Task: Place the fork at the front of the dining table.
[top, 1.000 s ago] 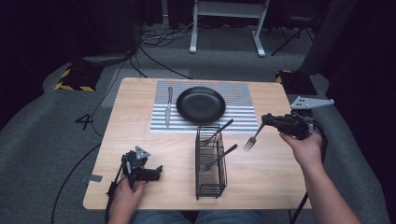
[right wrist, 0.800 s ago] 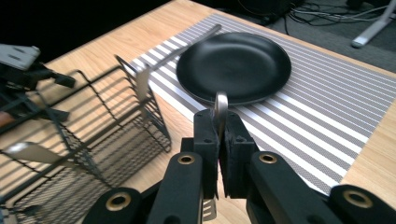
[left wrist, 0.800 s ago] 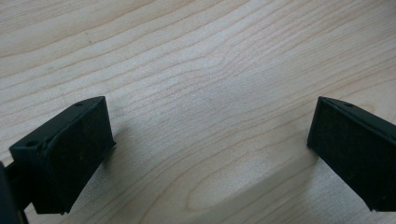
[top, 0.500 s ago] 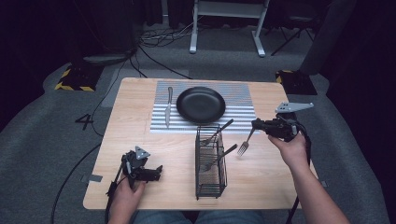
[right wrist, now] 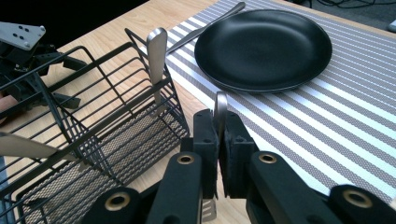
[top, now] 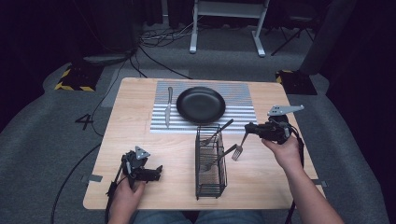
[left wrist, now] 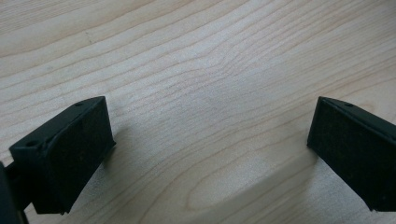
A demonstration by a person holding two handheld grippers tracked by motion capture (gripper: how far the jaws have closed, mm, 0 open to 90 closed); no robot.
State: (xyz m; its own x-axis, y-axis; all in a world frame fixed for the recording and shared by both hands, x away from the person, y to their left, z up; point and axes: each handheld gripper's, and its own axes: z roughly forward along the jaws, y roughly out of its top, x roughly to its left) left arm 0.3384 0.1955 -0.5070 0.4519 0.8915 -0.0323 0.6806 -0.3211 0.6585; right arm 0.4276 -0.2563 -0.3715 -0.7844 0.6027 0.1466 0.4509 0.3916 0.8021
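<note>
Two hand-held grippers work over the wooden counter [top: 140, 116]. The right hand-held gripper [top: 250, 129], above the counter's right edge, has its jaws clamped tight on the handle of a fork [top: 239, 148]; in the right gripper view that handle [right wrist: 220, 108] rises between the closed pads. The fork hangs tines-down, tilted, just beside the right side of the black wire basket [top: 210, 161], whether clear of the counter or touching it I cannot tell. The basket stands near the middle of the counter's near edge and holds two other pieces of cutlery leaning out of it. Behind it, toward the far edge, a black plate [top: 201, 103] sits on a striped mat [top: 240, 102], with a knife [top: 168, 106] lying on the mat's left part. The left hand-held gripper [top: 156, 172] rests by the near left corner, its jaws spread wide with only bare wood between them.
</note>
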